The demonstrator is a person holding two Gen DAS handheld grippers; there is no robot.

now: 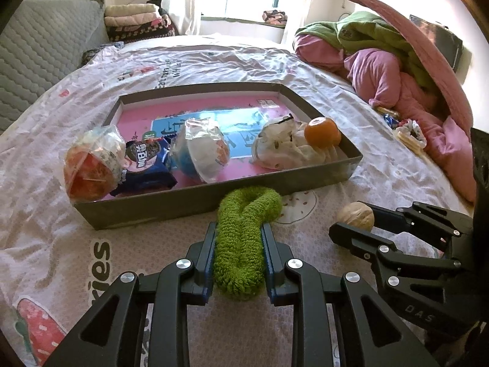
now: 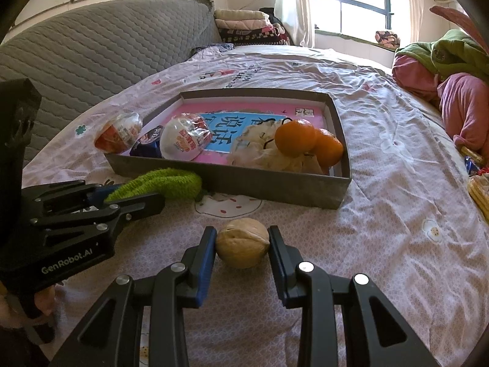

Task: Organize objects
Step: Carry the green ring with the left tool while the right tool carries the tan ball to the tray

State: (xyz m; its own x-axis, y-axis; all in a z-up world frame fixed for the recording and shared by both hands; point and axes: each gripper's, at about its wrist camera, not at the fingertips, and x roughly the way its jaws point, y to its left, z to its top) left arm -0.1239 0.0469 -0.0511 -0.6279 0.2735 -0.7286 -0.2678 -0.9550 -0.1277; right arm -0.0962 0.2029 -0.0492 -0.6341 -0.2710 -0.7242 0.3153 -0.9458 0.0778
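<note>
Now, the bed [image 2: 382, 183] fills the view, a wrinkled pink printed sheet under everything. On it sits the tray [image 1: 214, 197], a shallow grey cardboard rectangle with a glossy pink and blue printed floor. Inside it, from left to right: an egg-shaped toy [image 1: 88, 168] in crinkly clear wrap, propped on the corner wall, a dark blue snack packet [image 1: 146, 165], a second wrapped egg [image 1: 203, 153] in white and blue, a crumpled pale bag [image 1: 281, 150], and two smooth round oranges [image 2: 295, 137] resting on that bag at the right end.

Just in front of the tray wall lies the towel [image 1: 241, 244], fuzzy green looped cloth folded into a thick roll, its far end touching the tray. The left gripper [image 1: 240, 238] is clamped on it, blue pads sunk into the pile.

Beside it, the right gripper [image 2: 243, 243] is clenched on the walnut [image 2: 243, 243], tan, ridged and rounded, low on the sheet in front of the tray.
</note>
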